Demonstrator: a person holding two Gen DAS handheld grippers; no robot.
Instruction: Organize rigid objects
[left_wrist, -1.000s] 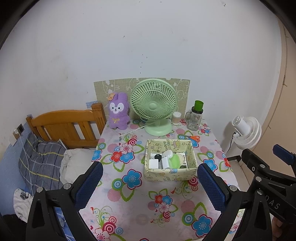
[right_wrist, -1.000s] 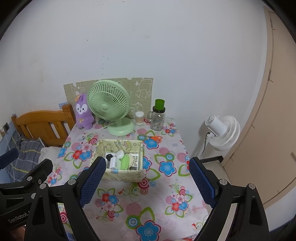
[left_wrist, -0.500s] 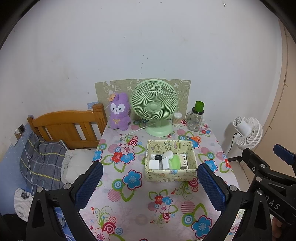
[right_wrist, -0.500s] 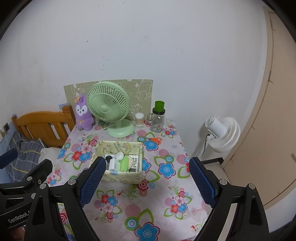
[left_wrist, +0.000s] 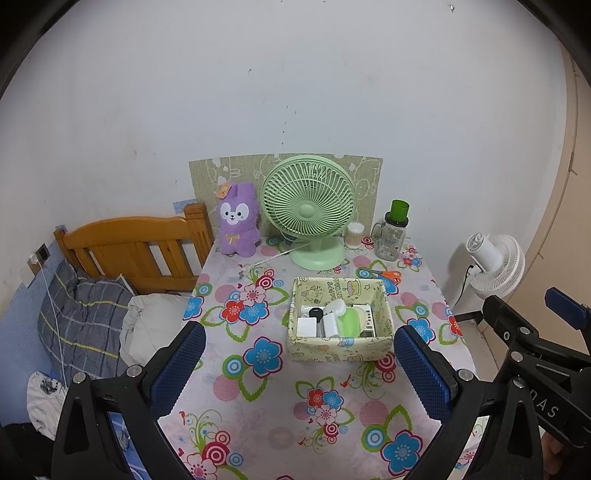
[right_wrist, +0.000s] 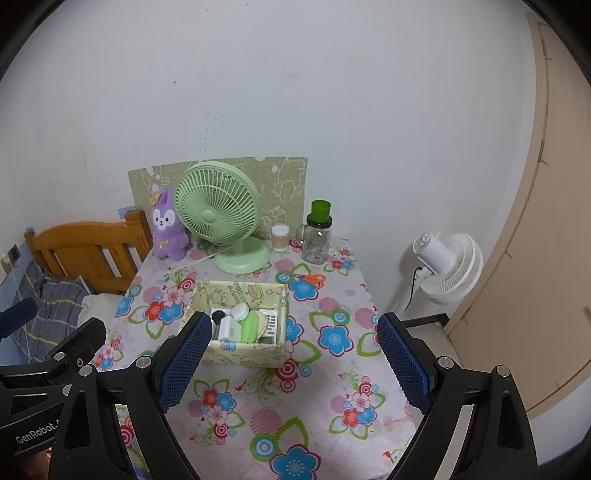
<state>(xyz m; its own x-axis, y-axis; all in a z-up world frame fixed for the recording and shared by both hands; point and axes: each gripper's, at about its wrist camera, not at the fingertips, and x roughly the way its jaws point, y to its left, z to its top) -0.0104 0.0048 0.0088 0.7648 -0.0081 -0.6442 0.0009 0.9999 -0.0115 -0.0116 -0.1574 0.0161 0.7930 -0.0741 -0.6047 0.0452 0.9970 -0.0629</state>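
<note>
**Both tongs spread above a filled box**

The left tongs (left_wrist: 295, 373) and right tongs (right_wrist: 295, 363) hang spread and empty, short of the patterned box (left_wrist: 340, 345) mid-tabletop (left_wrist: 266, 417). Small rigid items (left_wrist: 334, 321) fill it. Orange scissors (left_wrist: 386, 275) lie behind the box. Reaching for them could snag its soft wall.

Table against the far wall, box in its middle.

On the table (left_wrist: 258, 398) a box (left_wrist: 340, 347) sits near the centre, small items packed inside. Behind it stands a desk fan (left_wrist: 308, 210); left of the fan a plush toy (left_wrist: 237, 221), right of it a small pot (left_wrist: 354, 235) and then a jar (left_wrist: 392, 236). Scissors (left_wrist: 386, 275) lie between jar and box. A bed (left_wrist: 129, 251) lies left of the table, a floor fan (left_wrist: 493, 260) to its right.
</note>
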